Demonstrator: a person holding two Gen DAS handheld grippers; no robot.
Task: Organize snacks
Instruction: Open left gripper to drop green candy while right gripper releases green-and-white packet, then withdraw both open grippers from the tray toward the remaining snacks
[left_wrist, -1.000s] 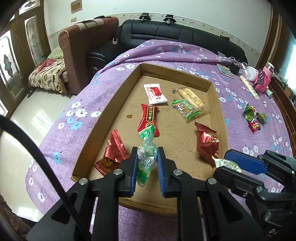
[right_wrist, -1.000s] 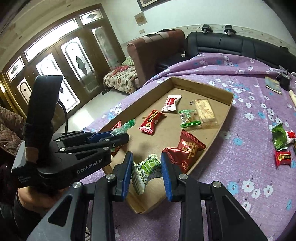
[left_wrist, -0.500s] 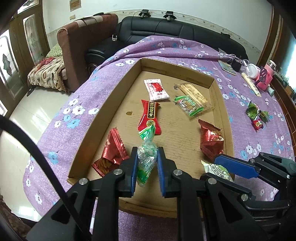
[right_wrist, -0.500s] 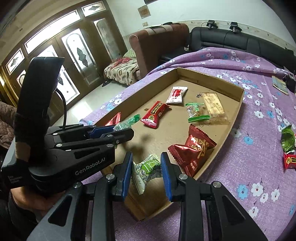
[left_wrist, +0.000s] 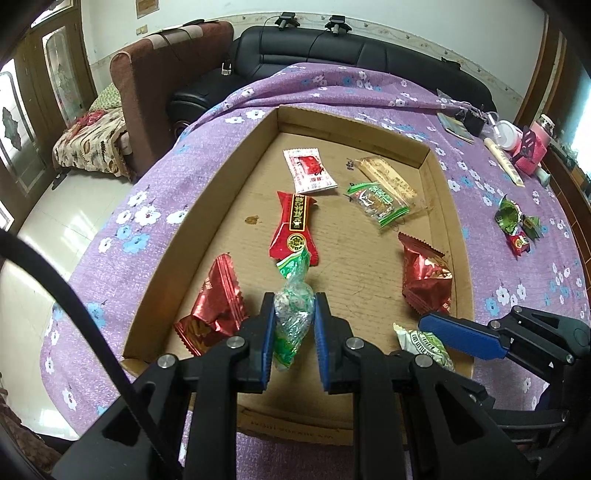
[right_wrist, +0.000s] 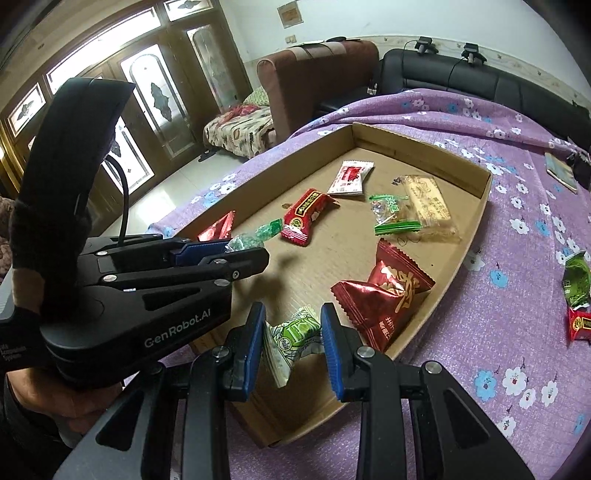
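- My left gripper (left_wrist: 294, 325) was clenched on a clear, crinkly green-and-white candy twist (left_wrist: 293, 314), held over the near end of the cardboard tray (left_wrist: 207, 221); that slick film could have slipped from the pads and dropped onto the red foil packet (left_wrist: 218, 306) just to its left.
- The tray was shallow corrugated board with low walls; a careless release near the rim could have sent a sweet out onto the purple flowered cloth (left_wrist: 155, 192).
- My right gripper (right_wrist: 293, 334) was clamped on a puffy green-and-white pillow packet (right_wrist: 291, 336) over the tray's near right corner, close beside the glossy red foil bag (right_wrist: 384, 299), which it could have nudged.
- With both tools this close, they could have knocked together.
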